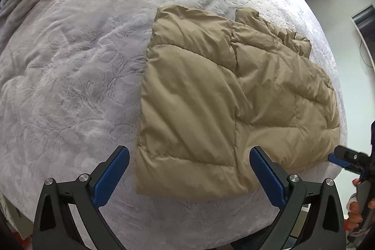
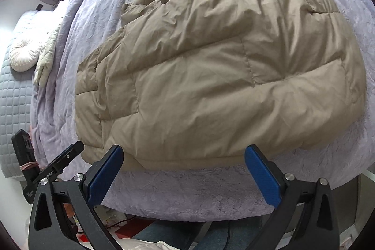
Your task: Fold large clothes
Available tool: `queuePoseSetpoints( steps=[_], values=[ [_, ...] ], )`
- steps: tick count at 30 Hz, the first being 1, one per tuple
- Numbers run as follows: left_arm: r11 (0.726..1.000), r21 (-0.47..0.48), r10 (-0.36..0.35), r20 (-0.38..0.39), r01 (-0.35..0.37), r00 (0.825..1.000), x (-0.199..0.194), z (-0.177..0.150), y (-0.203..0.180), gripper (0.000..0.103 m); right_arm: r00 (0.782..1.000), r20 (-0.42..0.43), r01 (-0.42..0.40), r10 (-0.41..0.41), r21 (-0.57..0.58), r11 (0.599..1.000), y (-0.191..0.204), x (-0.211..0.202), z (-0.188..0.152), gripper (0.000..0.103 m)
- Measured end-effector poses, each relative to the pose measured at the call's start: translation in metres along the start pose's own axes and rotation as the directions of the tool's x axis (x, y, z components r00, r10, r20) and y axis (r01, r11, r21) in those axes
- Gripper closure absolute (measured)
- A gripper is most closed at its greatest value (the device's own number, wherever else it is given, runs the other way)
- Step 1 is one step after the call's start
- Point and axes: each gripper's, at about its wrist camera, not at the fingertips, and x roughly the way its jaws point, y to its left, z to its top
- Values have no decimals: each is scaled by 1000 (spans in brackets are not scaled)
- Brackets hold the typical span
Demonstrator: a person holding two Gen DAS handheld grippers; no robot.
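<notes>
While both tools hang over the near edge of the bed (image 1: 70,62), I'm sizing up the tan puffer jacket (image 1: 211,97), which lies flat on the purple blanket, folded in on itself with its hem toward me. Starting at the left: my left gripper (image 1: 189,170) has its jaws spread wide with nothing pinched, and the jacket's near left corner sits between them at about 12 o'clock. Over at 3 o'clock in that view, my right gripper (image 2: 184,170) is also wide apart and empty, its blue pads straddling the hem without touching it.

What worries me is the puffiness. If I only bite the top layer, the lower layers will probably stay put and the fold comes out lopsided. The shell also looks slick, so a shallow pinch could slide off mid-lift. And the hem is close to the mattress edge, so a sloppy drag might pull it overboard.
</notes>
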Motion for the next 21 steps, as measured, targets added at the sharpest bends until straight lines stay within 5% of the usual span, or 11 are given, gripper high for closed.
queuePoseSetpoints(
  steps=[6, 14, 17, 21],
  values=[
    [994, -62, -96, -58, 92, 994, 13, 13, 29, 0, 1000, -4, -5, 5, 17, 1000, -1, 4, -9, 0],
    [984, -10, -180, -87, 180, 980, 38, 38, 47, 0, 1000, 23, 7, -7, 19, 1000, 1, 4, -8, 0],
    [958, -44, -287, -119, 284, 951, 54, 50, 56, 0, 1000, 13, 16, -16, 20, 1000, 0, 7, -10, 0],
    [891, -78, -455, -169, 448, 875, 74, 61, 57, 0, 1000, -5, 25, -25, 29, 999, -3, 13, -13, 0]
  ],
)
